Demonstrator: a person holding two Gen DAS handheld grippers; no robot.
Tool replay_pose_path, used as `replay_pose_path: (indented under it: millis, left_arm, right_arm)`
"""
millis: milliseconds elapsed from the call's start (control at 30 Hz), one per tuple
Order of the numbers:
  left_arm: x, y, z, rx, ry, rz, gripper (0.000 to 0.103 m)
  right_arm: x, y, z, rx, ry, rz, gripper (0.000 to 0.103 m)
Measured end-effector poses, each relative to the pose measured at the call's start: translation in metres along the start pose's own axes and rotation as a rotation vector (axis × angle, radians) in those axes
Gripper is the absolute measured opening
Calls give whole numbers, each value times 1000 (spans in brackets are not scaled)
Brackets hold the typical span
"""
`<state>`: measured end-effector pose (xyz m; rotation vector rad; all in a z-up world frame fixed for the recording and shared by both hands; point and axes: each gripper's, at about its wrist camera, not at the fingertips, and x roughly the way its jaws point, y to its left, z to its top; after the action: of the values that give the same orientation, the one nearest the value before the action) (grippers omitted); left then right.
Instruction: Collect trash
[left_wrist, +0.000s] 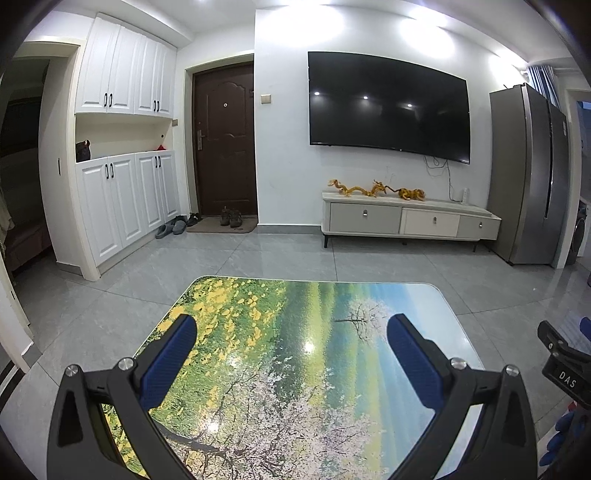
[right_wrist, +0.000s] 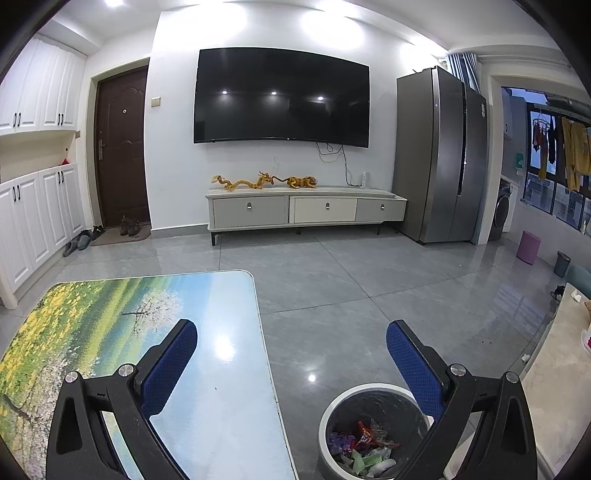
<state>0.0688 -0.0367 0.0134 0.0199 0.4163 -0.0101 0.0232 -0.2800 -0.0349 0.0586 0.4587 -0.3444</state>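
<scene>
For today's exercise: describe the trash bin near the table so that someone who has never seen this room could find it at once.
Start at the low table with the printed landscape top, flowers and a blossoming tree. On the grey tiled floor just off its right edge stands the trash bin, round, white-rimmed and lined with a dark bag. Unlike the small bin far off by the pink stool, it holds colourful wrappers and sits under the right gripper.

This is a home: a big TV (right_wrist: 281, 96) on the wall, a fridge (right_wrist: 441, 155), shoes (right_wrist: 129, 226) by the front door (right_wrist: 120, 147).
</scene>
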Motion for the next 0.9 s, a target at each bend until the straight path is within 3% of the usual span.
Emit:
replay_pose_path:
  millis: [900]
  left_arm:
    - [-3, -3, -1, -5, 3, -10, 103]
  right_arm:
    - [-1, -2, -2, -1, -2, -13, 103]
